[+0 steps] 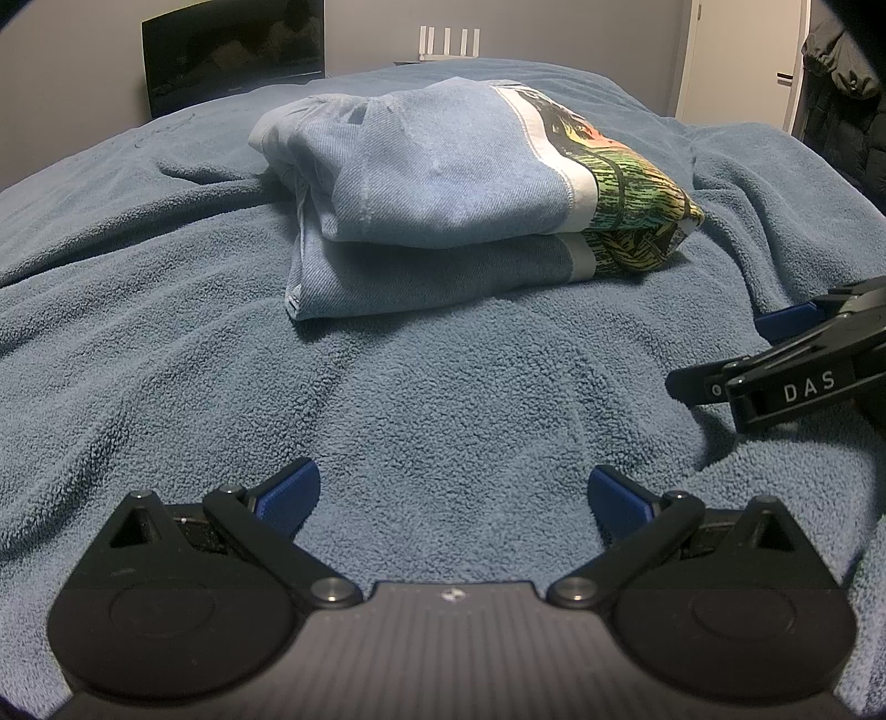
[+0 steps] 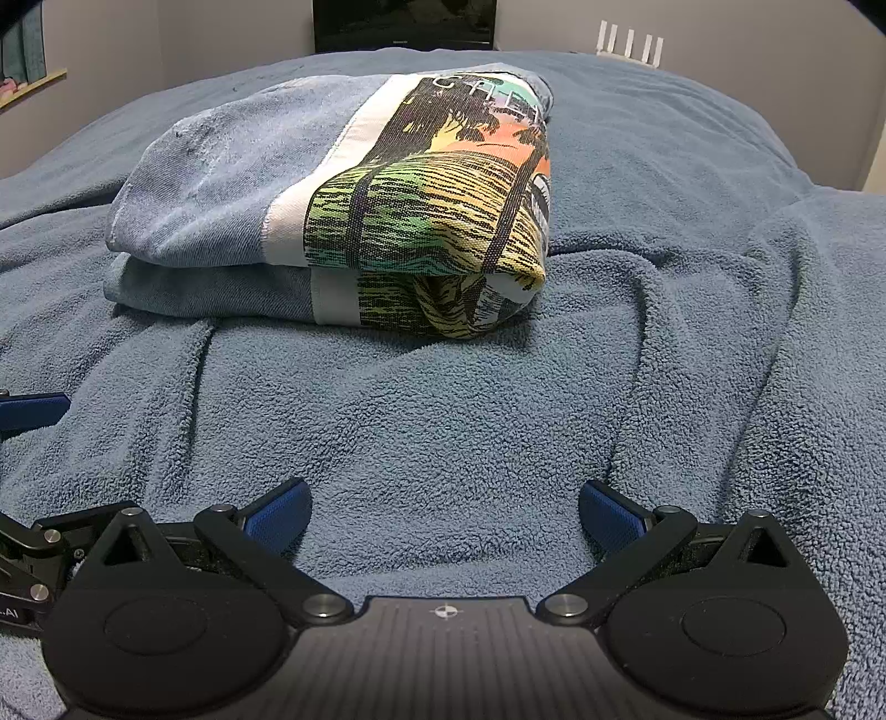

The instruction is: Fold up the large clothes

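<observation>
Left wrist view shows the shirt already folded into a thick packet, lying on the blanket well ahead of the left gripper, whose blue fingers stand wide apart with only bare blanket between them. Holds nothing. Right gripper enters at the right edge of this view, seen from the side, also low over the blanket and apart from the shirt. Right wrist view gives the same packet from the other side, ahead and a little left of the right gripper, spread wide and empty too. Looks soft and limp, probably light for its size, a woven cotton that should bend anywhere and not slip much on the fleecy blanket; not fragile. Layers can slide over each other, so best to pinch through all layers at a folded edge or a corner, one gripper at each end, not the top layer only. Left view shows the open side with stacked hems and the plain blue half, plus a dark screen by the wall; right view shows the print with palms and the rounded fold at the near right corner, which the left view shows only in part.
</observation>
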The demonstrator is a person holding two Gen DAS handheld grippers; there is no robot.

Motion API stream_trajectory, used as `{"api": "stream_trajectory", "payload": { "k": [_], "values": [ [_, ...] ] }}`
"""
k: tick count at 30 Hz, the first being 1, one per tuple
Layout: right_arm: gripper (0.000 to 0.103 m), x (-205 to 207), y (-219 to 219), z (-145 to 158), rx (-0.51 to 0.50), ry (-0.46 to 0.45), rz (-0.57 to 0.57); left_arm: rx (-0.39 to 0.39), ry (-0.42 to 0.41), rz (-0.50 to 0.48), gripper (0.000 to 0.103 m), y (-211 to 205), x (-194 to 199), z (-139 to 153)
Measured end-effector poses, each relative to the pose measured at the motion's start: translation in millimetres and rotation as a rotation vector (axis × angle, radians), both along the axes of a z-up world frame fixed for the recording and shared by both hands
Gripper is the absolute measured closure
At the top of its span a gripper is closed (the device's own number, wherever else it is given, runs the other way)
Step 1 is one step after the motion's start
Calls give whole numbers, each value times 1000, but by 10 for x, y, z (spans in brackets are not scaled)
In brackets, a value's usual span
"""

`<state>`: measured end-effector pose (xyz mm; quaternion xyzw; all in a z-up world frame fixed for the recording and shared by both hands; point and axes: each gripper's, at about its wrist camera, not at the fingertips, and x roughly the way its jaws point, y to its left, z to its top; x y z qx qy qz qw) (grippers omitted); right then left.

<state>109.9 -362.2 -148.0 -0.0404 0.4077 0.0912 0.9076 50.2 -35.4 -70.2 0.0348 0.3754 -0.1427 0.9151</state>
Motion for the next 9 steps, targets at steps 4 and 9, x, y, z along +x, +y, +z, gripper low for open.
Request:
{"api": "stream_trajectory", "payload": {
  "k": [4, 9],
  "values": [
    [0, -1, 1, 1, 0, 0, 0, -1, 1, 0, 0, 6, 2, -1],
    [0, -5, 3, 2, -1, 0, 0, 0, -1, 0, 0, 4, -2, 2]
  ]
}}
